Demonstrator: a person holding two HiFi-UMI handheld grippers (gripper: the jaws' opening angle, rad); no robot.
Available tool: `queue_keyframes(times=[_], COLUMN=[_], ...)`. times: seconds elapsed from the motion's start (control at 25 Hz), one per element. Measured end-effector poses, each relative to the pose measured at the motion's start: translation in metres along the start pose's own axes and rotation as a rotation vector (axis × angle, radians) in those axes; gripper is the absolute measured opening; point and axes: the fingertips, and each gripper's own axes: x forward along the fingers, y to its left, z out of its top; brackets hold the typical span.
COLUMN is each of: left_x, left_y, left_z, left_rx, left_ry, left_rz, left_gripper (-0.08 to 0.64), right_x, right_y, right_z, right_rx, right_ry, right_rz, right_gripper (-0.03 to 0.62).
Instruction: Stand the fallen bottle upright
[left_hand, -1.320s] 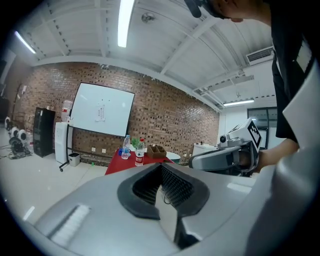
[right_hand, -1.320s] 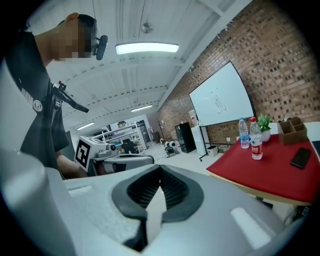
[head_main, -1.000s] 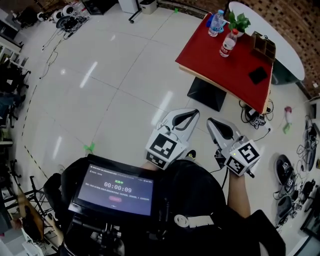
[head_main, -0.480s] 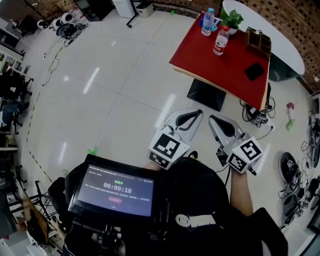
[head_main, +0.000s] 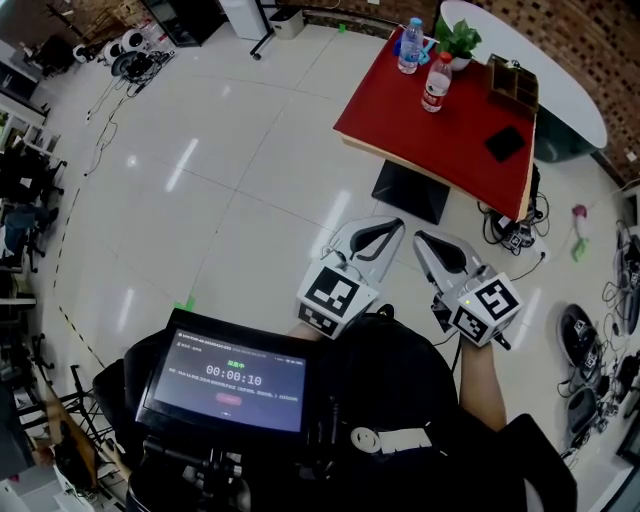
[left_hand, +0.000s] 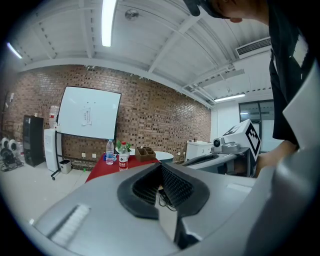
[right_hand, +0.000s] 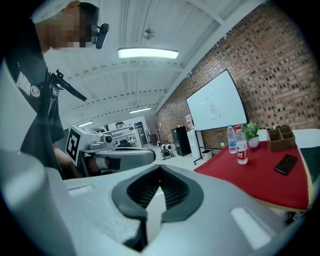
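Observation:
Two clear water bottles stand upright at the far end of a red table (head_main: 450, 135): one with a blue label (head_main: 409, 45) (left_hand: 109, 152) (right_hand: 231, 139) and one with a red label (head_main: 434, 82) (left_hand: 122, 156) (right_hand: 242, 145). No bottle lying on its side shows in any view. My left gripper (head_main: 396, 223) (left_hand: 161, 164) and right gripper (head_main: 419, 239) (right_hand: 160, 167) are held side by side over the floor, well short of the table. Both are shut with nothing between the pads.
The table also holds a potted plant (head_main: 457, 40), a wooden organiser box (head_main: 510, 78) and a black phone (head_main: 504, 143). A white oval table (head_main: 570, 100) stands behind it. Cables and a power strip (head_main: 512, 236) lie on the floor at right. A tablet (head_main: 235, 380) hangs at the person's chest.
In the head view the red table has slid a little left and up. Both grippers stay side by side and shut.

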Motion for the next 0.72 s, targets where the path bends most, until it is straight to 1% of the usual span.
queue_keyframes(times=[0.72], left_x=[0.0009], left_y=[0.0070], left_z=[0.0002], left_rx=[0.000], left_ry=[-0.009], left_rz=[-0.006], left_gripper=[0.006], right_x=[0.0049], right_y=[-0.0014], right_z=[0.0039], right_rx=[-0.015], right_ry=[0.005], right_rz=[-0.008], right_gripper=[0.003])
